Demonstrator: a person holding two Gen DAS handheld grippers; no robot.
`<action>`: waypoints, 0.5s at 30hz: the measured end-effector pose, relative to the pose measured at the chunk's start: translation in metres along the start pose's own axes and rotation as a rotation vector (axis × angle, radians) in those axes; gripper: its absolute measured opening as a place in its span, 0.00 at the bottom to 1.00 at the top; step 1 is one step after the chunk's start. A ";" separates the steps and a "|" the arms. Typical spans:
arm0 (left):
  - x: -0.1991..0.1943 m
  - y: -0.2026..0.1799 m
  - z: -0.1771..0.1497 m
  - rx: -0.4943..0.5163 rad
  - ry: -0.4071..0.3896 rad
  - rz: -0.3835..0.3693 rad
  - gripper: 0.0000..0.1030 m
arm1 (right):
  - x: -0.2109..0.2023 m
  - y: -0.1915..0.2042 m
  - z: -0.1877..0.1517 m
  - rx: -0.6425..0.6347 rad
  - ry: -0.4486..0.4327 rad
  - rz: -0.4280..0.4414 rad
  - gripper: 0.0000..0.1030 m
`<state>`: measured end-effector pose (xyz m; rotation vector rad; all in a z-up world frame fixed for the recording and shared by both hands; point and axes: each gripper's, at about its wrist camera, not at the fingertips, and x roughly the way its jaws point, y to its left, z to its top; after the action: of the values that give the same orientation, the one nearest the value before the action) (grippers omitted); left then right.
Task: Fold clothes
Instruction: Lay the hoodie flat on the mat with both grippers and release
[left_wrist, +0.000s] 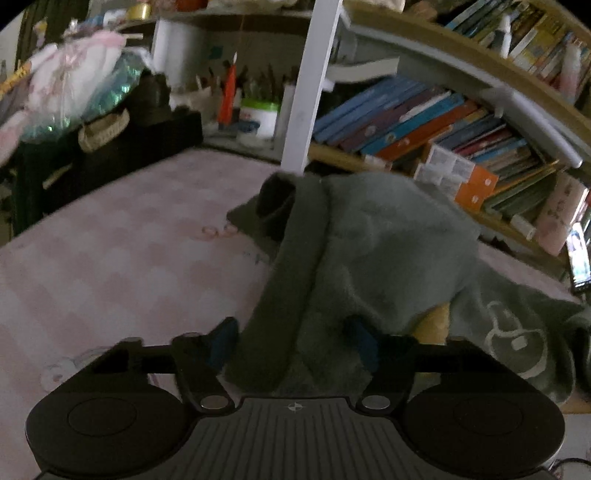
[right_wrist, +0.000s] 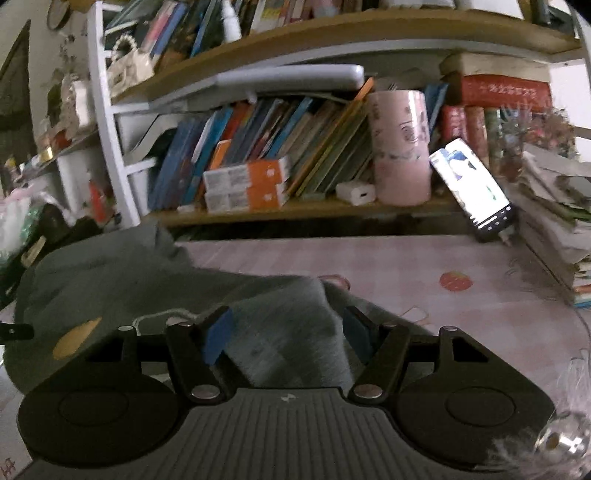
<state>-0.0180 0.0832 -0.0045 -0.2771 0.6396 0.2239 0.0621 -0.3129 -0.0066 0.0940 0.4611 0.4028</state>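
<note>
1. Fleece first: the grey-green fuzzy fleece garment (left_wrist: 369, 236) lies heaped on the table with the pink checked cloth (left_wrist: 122, 266), right up against the wooden bookshelf full of colourful books (right_wrist: 295, 147). It's bunched and doubled over, nowhere near a neat fold yet.

2. The left hand-held gripper (left_wrist: 295, 343) has a thick band-like edge of the fleece running between its blue pads (left_wrist: 364, 345). The jaws are partway closed with fabric filling the gap, and the cloth rises away from them in a ridge, so I'd call it a pinch on that edge. Makes sense: grab the thick seam and the whole layer comes along.

3. The right hand-held gripper (right_wrist: 286, 336) is at another spot on the same garment, a paler fuzzy fold lying between its pads (right_wrist: 218, 334). The jaws stand about halfway open. Whether the pads actually press the fabric, I can't tell, since there looks to be a bit of slack on the right side.

4. My guess is both grippers hold two points of one edge so it can be lifted and laid over flat.

5. Heads-up: a lit smartphone (right_wrist: 471, 184) leans against the shelf by a pink printed cylindrical tub (right_wrist: 400, 147), near enough that a swung sleeve might knock it.
</note>
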 end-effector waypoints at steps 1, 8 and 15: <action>0.003 0.002 0.000 0.013 0.017 -0.028 0.37 | 0.001 0.001 0.000 -0.003 0.004 0.002 0.62; -0.008 0.041 0.025 -0.003 -0.010 0.020 0.17 | 0.003 0.008 -0.003 -0.020 0.035 0.036 0.65; 0.000 0.067 0.052 0.158 -0.086 0.454 0.22 | -0.001 0.023 -0.004 -0.055 0.050 0.136 0.70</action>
<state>-0.0085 0.1629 0.0227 0.0342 0.6251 0.6147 0.0514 -0.2920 -0.0056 0.0623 0.4945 0.5520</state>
